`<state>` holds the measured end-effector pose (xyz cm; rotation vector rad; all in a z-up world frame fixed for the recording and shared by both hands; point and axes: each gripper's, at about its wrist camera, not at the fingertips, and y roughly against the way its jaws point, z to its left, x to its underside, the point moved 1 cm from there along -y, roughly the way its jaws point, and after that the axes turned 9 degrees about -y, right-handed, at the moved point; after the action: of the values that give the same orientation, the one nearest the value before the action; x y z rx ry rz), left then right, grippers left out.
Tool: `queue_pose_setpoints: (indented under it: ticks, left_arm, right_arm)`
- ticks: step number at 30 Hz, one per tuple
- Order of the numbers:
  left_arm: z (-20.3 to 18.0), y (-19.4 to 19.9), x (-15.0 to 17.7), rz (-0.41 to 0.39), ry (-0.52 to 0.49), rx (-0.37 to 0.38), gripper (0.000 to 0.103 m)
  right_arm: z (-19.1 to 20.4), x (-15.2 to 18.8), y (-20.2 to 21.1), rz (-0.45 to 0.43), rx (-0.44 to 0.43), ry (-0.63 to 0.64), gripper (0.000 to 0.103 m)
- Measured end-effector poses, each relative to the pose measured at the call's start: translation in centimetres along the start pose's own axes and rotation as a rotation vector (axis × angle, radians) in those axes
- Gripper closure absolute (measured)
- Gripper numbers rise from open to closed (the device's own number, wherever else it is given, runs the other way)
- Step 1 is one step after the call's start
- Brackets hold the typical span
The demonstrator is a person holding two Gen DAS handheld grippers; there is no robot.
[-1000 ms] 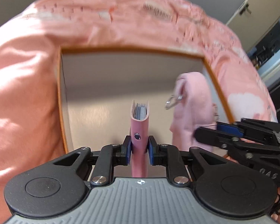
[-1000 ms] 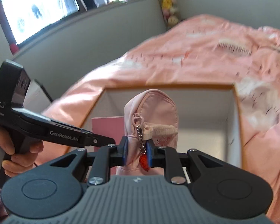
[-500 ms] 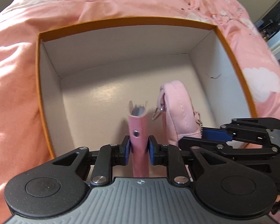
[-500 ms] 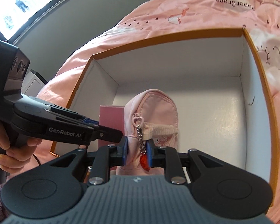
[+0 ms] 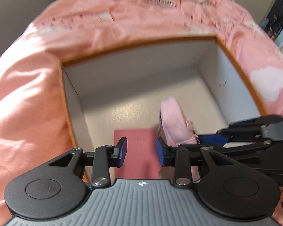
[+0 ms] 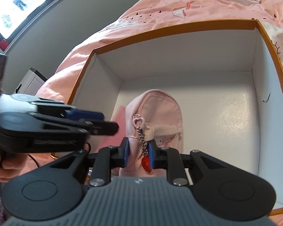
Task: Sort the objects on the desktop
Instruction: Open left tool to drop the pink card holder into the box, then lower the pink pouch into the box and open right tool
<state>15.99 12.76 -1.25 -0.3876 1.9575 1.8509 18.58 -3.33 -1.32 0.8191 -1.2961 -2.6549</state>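
The left claw (image 5: 141,149) is opening, its blue pads (image 5: 122,149) standing clear on either side of a flat dark-pink notebook (image 5: 136,156) that lies on the floor of the box (image 5: 235,79), at about 6 o'clock in the left wrist view. The pads do not press on it; whether they brush its cover I cannot tell, as the view is blurred.

The right claw (image 6: 138,151) is clamped on the near end of a pale pink pouch (image 6: 160,111), pads squeezing the soft fabric beside the zipper. The pouch stands upright in the box at the middle of the right wrist view, its rounded top toward 12 o'clock. A heart-shaped zipper pull, a bead chain and a small red charm (image 6: 146,163) hang down between the pads.

Both tools tilt steeply down into the box. In the right wrist view the left tool reaches in from 9 o'clock, held in a hand (image 6: 1,165) at the lower left edge; in the left wrist view the right claw (image 5: 213,138) comes in from 3 o'clock, just beside the pouch (image 5: 176,121).

The box is square cardboard, white and faintly glossy inside, with an orange rim. It sits on a rumpled pink bedspread (image 6: 198,1) printed with small shapes and lettering.
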Motion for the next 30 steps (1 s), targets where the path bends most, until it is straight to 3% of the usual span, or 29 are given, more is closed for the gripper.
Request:
queue_pose_setpoints:
  ticks: [7,12,18,26,30]
  left_arm:
    - [1.2,3.7,0.9,-0.138,0.057,-0.080,0.065]
    - [2.6,4.1,1.6,-0.146,0.115,-0.097,0.065]
    - [3.5,3.8,2.3,-0.134,0.143,-0.095,0.065]
    - [3.8,3.2,2.7,-0.134,0.164,-0.082,0.065]
    - [4.2,3.4,2.8,-0.138,0.181,-0.081,0.065]
  right_arm:
    - [2.0,-0.1,-0.9,-0.002,0.023,-0.001,0.080]
    - [2.7,-0.9,-3.0,0.028,0.011,-0.032,0.080]
    - [2.9,-1.0,-4.4,0.089,-0.119,-0.007,0.080]
    - [4.3,-0.9,-3.9,0.074,-0.061,0.041,0.078]
    - [4.7,-0.5,-5.1,0.118,-0.123,0.023,0.071]
